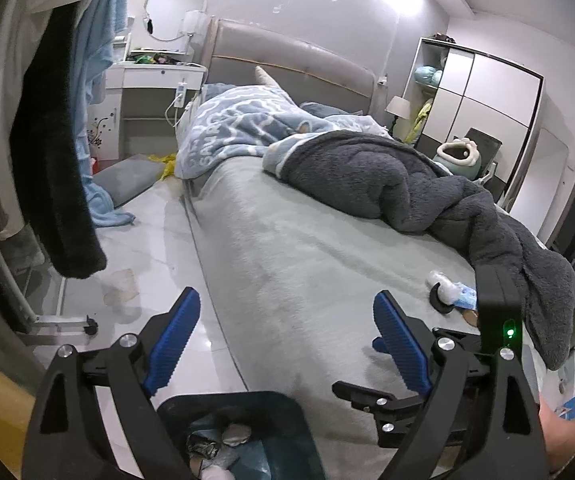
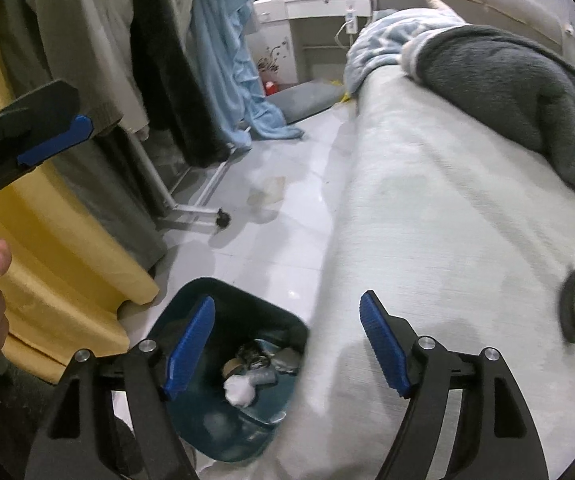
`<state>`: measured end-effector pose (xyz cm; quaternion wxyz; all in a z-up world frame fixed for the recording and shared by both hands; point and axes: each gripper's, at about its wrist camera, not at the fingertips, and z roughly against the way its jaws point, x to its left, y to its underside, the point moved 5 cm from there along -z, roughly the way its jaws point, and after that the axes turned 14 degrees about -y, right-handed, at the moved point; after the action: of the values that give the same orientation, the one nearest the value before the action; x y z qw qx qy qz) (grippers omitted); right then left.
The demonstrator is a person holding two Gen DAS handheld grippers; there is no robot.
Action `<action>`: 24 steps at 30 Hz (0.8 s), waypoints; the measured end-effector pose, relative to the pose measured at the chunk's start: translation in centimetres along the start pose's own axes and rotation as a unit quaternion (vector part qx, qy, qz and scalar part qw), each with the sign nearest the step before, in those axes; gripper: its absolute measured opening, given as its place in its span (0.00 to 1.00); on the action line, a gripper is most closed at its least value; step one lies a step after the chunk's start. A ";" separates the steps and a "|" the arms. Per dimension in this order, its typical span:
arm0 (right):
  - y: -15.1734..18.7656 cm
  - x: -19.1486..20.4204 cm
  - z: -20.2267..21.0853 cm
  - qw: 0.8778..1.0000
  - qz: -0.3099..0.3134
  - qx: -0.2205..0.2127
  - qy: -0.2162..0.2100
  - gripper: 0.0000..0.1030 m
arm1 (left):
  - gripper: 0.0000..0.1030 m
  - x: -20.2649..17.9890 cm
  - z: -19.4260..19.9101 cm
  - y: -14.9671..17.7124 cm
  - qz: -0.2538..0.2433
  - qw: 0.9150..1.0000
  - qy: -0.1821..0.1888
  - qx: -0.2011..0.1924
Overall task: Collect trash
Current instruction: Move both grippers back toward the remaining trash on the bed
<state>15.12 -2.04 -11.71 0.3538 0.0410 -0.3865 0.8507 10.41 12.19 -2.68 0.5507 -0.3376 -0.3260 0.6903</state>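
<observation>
Trash (image 1: 453, 294) left near the bed's (image 1: 287, 248) foot edge should be approached squarely, jaws of both the left gripper (image 1: 287, 336) and right gripper (image 2: 287, 344) being held apart and empty, then carried to the bin (image 2: 243, 384).

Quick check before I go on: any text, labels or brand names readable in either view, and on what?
Large white letters on the blue patterned blanket: folded and sideways, not readable as a word.
Print on the blue wrapper among the trash on the bed: too small and blurred.
Trash in the bin: no legible text.
</observation>
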 end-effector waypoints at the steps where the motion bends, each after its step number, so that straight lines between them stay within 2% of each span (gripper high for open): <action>1: 0.1 -0.4 0.4 1.000 0.002 -0.004 0.006 0.74 | 0.88 -0.5 -0.1 0.0 -0.003 1.000 0.002 0.000; 11: 0.3 -5.4 6.7 0.996 -0.019 -0.072 0.050 0.77 | 0.88 -5.2 -1.6 0.1 -0.028 0.999 0.015 0.005; 17: 1.0 -8.7 9.7 0.992 -0.039 -0.096 0.078 0.78 | 0.88 -7.8 -2.7 0.8 -0.043 0.999 0.027 0.017; 24: 1.1 -12.4 12.5 0.984 -0.086 -0.130 0.091 0.78 | 0.88 -10.5 -3.7 1.2 -0.101 0.993 0.060 0.031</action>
<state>21.13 -18.20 -7.95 0.4616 -0.0501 -0.4550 0.7599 14.59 1.99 -4.61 0.6464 -0.3267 -0.3029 0.6195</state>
